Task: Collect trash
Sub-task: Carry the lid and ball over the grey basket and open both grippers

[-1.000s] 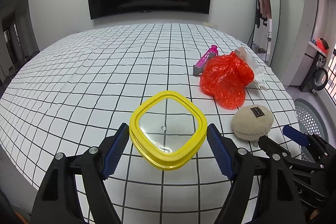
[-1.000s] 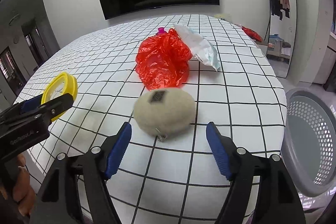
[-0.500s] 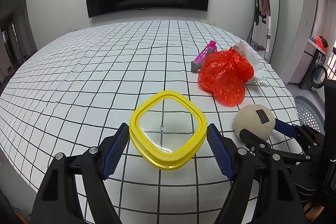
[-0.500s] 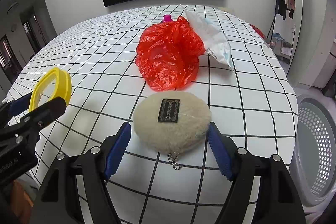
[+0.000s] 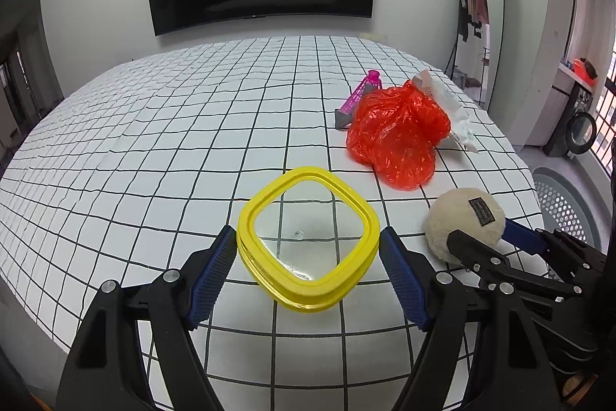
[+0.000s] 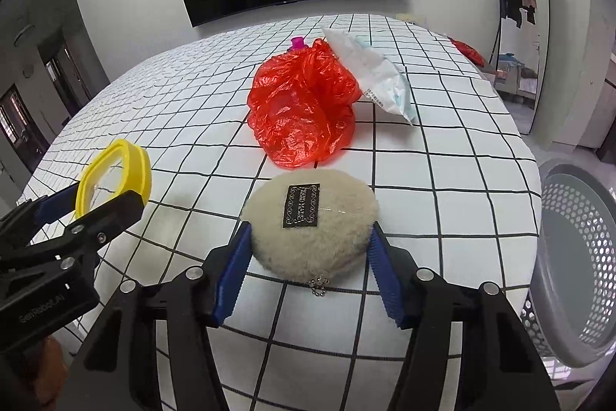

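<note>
Our left tongs [image 5: 308, 259] clasp the yellow lid [image 5: 307, 237] at the bed's [image 5: 173, 149] near edge, while our right tongs [image 6: 308, 266] squeeze the fluffy pouch [image 6: 311, 224] beside it.

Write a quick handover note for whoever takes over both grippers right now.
Left gripper: fingers against the yellow lid, which rests on the checked bed.
Right gripper: closed around the fluffy pouch.
Red plastic bag, white wrapper and pink item lie farther back.
Grey basket sits off the right edge; nothing seen binned yet. Everything still needs collecting.
</note>
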